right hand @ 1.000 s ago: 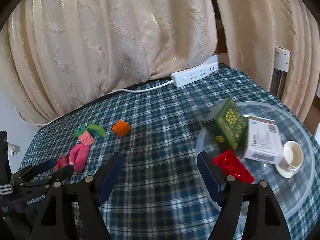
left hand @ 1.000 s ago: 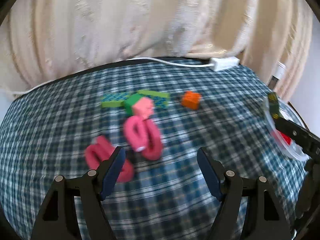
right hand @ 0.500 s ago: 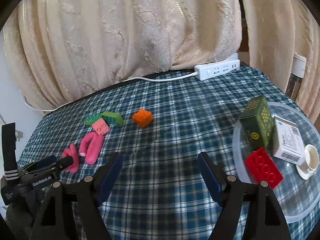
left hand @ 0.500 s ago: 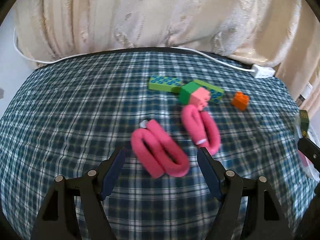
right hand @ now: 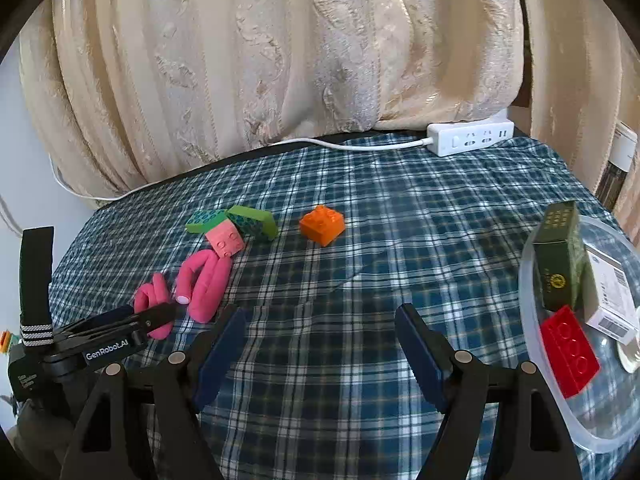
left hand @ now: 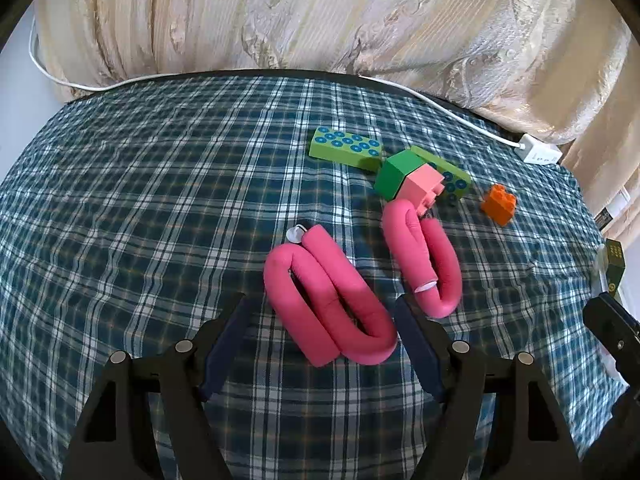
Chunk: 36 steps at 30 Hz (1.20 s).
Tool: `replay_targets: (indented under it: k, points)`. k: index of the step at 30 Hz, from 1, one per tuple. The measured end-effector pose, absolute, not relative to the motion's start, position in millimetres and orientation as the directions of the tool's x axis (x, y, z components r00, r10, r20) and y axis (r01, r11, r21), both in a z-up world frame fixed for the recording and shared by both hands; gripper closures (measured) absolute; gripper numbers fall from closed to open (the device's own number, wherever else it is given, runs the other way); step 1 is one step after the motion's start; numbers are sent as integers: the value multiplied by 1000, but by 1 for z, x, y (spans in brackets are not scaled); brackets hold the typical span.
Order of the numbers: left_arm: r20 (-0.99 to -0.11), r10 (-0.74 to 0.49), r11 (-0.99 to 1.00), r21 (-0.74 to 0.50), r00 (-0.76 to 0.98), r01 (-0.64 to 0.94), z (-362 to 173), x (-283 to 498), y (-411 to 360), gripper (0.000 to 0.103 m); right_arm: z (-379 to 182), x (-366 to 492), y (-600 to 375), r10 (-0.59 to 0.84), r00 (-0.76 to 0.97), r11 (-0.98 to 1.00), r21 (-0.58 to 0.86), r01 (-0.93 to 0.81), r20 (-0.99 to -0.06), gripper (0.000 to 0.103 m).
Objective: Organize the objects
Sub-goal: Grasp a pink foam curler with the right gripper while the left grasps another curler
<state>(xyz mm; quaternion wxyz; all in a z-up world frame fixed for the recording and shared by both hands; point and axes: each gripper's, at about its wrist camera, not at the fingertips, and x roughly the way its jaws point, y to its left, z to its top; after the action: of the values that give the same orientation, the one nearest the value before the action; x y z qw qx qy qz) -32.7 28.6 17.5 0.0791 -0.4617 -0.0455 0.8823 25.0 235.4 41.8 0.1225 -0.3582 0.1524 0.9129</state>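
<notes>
L gripper (left hand: pixel 320 332) jaws apart round pink roller (left hand: pixel 328 300); R gripper (right hand: pixel 320 332) apart over bare cloth (right hand: pixel 340 300)

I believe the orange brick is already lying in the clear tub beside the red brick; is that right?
Not quite: the orange brick lies on the checked cloth, well apart from the clear tub. The red brick is in the tub, as the right wrist view shows.

On your checked surface (right hand: pixel 360 280) you have: two pink foam loops (left hand: pixel 328 300) (left hand: pixel 424 256); two green bricks (left hand: pixel 346 147) (left hand: pixel 444 172); one green-and-pink block (left hand: pixel 410 180); one orange brick (right hand: pixel 322 225). In your clear tray (right hand: pixel 532 320), right: one red brick (right hand: pixel 570 356), two boxes (right hand: pixel 560 260) (right hand: pixel 610 296). One power strip (right hand: pixel 470 140), upper right.
</notes>
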Motion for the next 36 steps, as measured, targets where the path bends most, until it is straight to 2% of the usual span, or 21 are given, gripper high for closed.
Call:
replay_targets:
  k: [7, 9, 10, 15, 23, 36]
  points:
    - [-806, 175, -985, -143, -566, -100, 15, -34, 27, 28, 38, 10, 225, 72, -705, -934, 201, -296, -705, 23]
    - [-800, 182, -983, -140, -572, -117, 15, -32, 27, 32, 35, 5, 224, 42, -698, -932, 223, -285, -715, 23]
    - [-793, 207, -978, -153, -573, -141, 15, -31, 27, 41, 34, 3, 223, 32, -696, -932, 230, -280, -717, 23]
    - [-780, 209, -976, -131, -590, -172, 17, -27, 28, 43, 31, -10, 215, -5, -687, -935, 246, -254, -727, 23]
    - [-727, 108, -994, -61, -678, -93, 31, -21, 6, 43, 34, -34, 198, -53, -685, -946, 256, -198, -727, 23]
    - [-717, 73, -996, -88, -693, -14, 34, -20, -24, 43, 17, -82, 180, -81, -651, -958, 240, -159, -755, 23]
